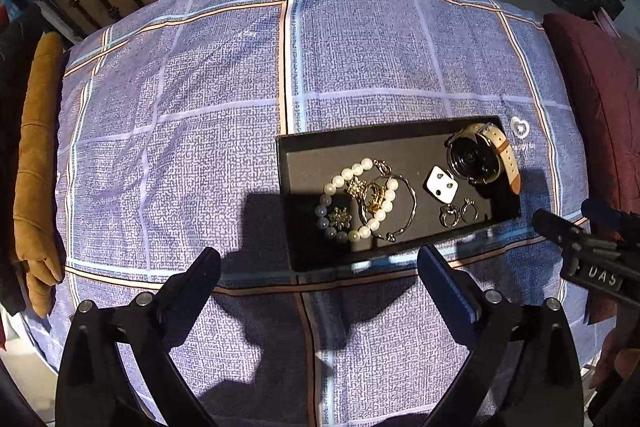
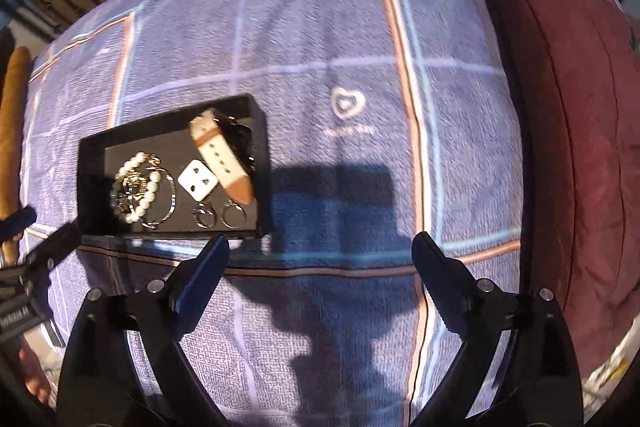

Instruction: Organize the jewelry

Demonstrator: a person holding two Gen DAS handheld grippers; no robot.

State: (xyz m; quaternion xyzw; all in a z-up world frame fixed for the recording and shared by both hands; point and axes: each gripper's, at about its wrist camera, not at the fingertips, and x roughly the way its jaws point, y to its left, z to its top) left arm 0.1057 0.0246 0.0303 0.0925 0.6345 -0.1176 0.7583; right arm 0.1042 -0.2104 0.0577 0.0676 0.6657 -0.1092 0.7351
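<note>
- Jaws of the left gripper (image 1: 320, 267) stand wide with nothing between them, only checked cloth (image 1: 200, 131) beneath; no pad touches anything.
- Just ahead of its right finger lies the black tray (image 1: 320, 143), its near rim all but under that fingertip.
- Further in, ahead and slightly right, a pearl bracelet (image 1: 360, 203) is tangled with gold pieces (image 1: 374, 197) and a thin silver bangle (image 1: 408, 199); right of these sit a white earring card (image 1: 440, 183), two rings (image 1: 456, 214) and, in the far right corner, a watch (image 1: 480, 159) with a cream strap.
- The right gripper (image 2: 320, 251) is likewise spread wide and empty, over bare cloth; the tray lies ahead and to its left, its near right corner just beside the left fingertip.
- All the jewelry visible already lies in the tray, so I judge the sorting near its end or done; nothing loose shows on the cloth.
- Risk: the pearl, gold and bangle heap overlaps, so a pinch at one piece could drag the others out with it.
- Risk: the rings are small and flat on the tray floor; wide pads coming straight down may skid off them or flick them over the low wall.
- Risk: the tray rests on soft bedding, so a finger catching its near rim could tip it and spill everything.
- Risk: both grippers crowd the same near edge and could knock one another.
</note>
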